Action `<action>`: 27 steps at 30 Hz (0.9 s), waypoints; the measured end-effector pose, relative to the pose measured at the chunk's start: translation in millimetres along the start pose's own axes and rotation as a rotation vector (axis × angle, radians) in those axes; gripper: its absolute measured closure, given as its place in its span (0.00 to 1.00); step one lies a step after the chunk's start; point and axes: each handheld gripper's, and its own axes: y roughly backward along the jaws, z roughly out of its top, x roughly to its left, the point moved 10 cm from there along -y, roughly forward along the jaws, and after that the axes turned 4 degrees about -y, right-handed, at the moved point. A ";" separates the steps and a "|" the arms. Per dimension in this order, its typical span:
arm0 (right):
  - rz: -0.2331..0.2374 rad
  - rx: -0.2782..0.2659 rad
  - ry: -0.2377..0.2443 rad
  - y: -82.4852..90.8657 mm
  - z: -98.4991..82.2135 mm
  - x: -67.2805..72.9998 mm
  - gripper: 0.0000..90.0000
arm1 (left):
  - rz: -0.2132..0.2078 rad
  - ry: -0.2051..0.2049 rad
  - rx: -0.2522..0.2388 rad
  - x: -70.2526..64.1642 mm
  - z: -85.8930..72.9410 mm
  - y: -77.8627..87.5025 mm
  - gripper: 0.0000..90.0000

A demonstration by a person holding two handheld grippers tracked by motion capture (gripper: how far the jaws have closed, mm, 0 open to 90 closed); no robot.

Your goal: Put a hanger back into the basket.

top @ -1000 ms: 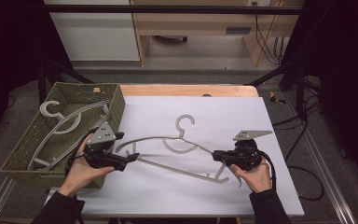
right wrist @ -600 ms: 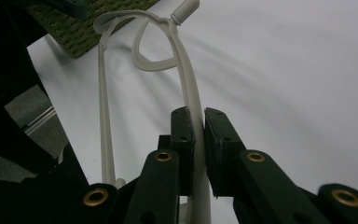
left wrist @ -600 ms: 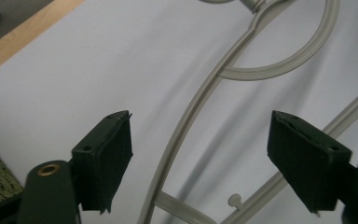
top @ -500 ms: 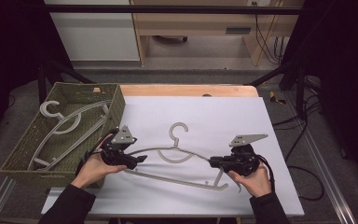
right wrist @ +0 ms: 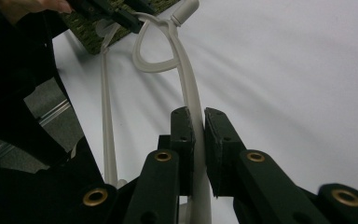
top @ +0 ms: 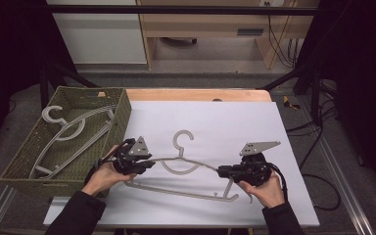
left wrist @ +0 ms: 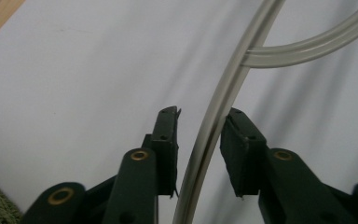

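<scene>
Where the high view looks down on the white table (top: pixel 284 127), a green woven basket (top: pixel 120 117) sits at the left edge with pale hangers (top: pixel 66 129) lying inside. A grey hanger (top: pixel 181 169) lies on the table between both tongs, hook pointing away from the person; left gripper (top: pixel 149 164) at its left shoulder, right gripper (top: pixel 221 172) at its right shoulder. In the left gripper view the jaws are parted, the hanger arm (left wrist: pixel 214 126) running through the gap, contact unclear. In the right gripper view the jaws are clamped on the hanger arm (right wrist: pixel 191 100), basket corner (right wrist: pixel 86 28) farther off.
</scene>
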 end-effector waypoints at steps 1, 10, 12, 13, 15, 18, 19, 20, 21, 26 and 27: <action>0.001 -0.001 0.003 -0.2 0.0 -0.3 0.92 | -0.001 -0.010 0.006 -0.6 -0.7 -0.4 0.79; 0.015 0.001 0.016 -2.2 -1.5 -1.6 0.91 | -0.007 -0.052 0.032 -8.7 -5.6 1.2 0.85; 0.016 -0.001 0.027 -2.2 -1.6 -2.8 0.91 | -0.012 -0.059 0.039 -12.5 -6.1 3.5 0.86; 0.011 -0.001 0.030 -1.8 -1.7 -3.4 0.91 | -0.009 -0.070 0.048 -13.4 -6.7 5.4 0.86; 0.011 0.005 0.022 -1.1 -2.3 -4.2 0.90 | -0.015 -0.065 0.041 -16.2 -6.0 6.2 0.87; -0.013 -0.006 0.036 -0.6 -1.3 -7.1 0.89 | -0.026 -0.079 0.053 -23.0 -7.2 11.7 0.89; -0.018 -0.004 0.040 -0.6 -1.5 -7.9 0.88 | -0.031 -0.080 0.045 -25.7 -6.8 12.0 0.89; -0.026 -0.005 0.040 -0.5 -1.3 -8.8 0.88 | -0.031 -0.080 0.046 -28.4 -6.9 12.4 0.90; -0.031 -0.013 0.041 -0.6 -0.5 -9.5 0.87 | -0.034 -0.081 0.046 -31.3 -7.1 12.8 0.90; -0.059 -0.028 0.048 -0.1 0.2 -13.7 0.85 | -0.036 -0.062 0.042 -37.6 -7.1 13.3 0.91; -0.087 -0.040 0.058 -0.4 1.1 -16.6 0.83 | -0.022 -0.052 0.039 -38.8 -6.8 13.0 0.91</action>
